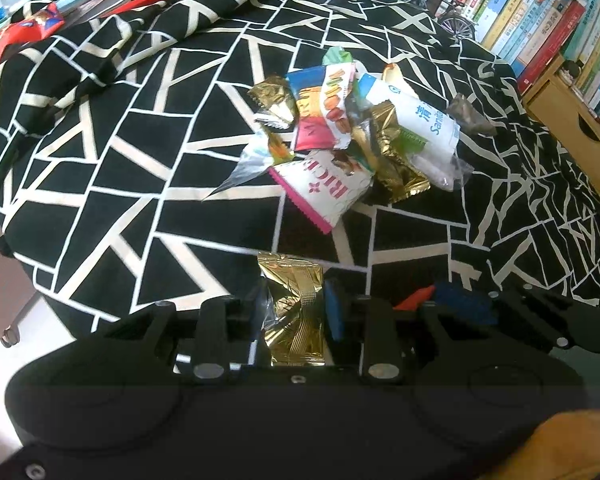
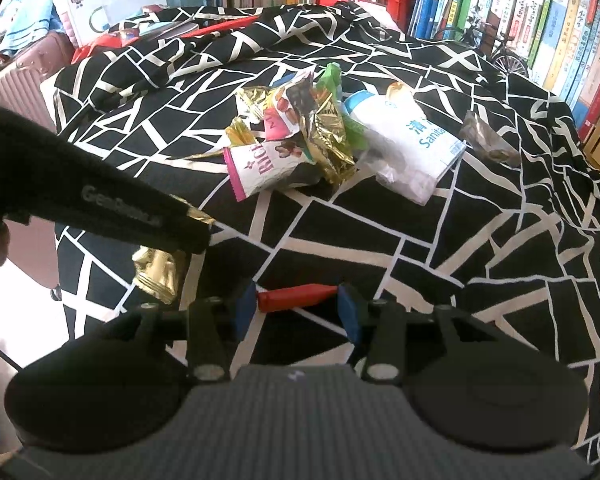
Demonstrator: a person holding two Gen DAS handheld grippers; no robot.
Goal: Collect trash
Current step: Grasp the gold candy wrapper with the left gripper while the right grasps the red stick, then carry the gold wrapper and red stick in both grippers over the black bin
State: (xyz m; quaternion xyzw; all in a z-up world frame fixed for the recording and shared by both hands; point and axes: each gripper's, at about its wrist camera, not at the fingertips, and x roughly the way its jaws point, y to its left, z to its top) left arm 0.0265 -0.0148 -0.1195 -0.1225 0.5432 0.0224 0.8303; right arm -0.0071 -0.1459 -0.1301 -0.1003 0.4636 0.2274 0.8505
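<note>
Left tool (image 1: 290, 312) clamped on a gold foil wrapper (image 1: 296, 312); right tool (image 2: 298, 304) pinching a red wrapper (image 2: 298, 297). Farther off, heaped snack wrappers (image 1: 340, 140) (pink, gold, white) on the black-and-white patterned cloth (image 1: 140, 160).

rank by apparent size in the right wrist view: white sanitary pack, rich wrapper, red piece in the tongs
1. white sanitary pack
2. rich wrapper, somewhat smaller
3. red piece, smallest, though nearest the camera
</note>
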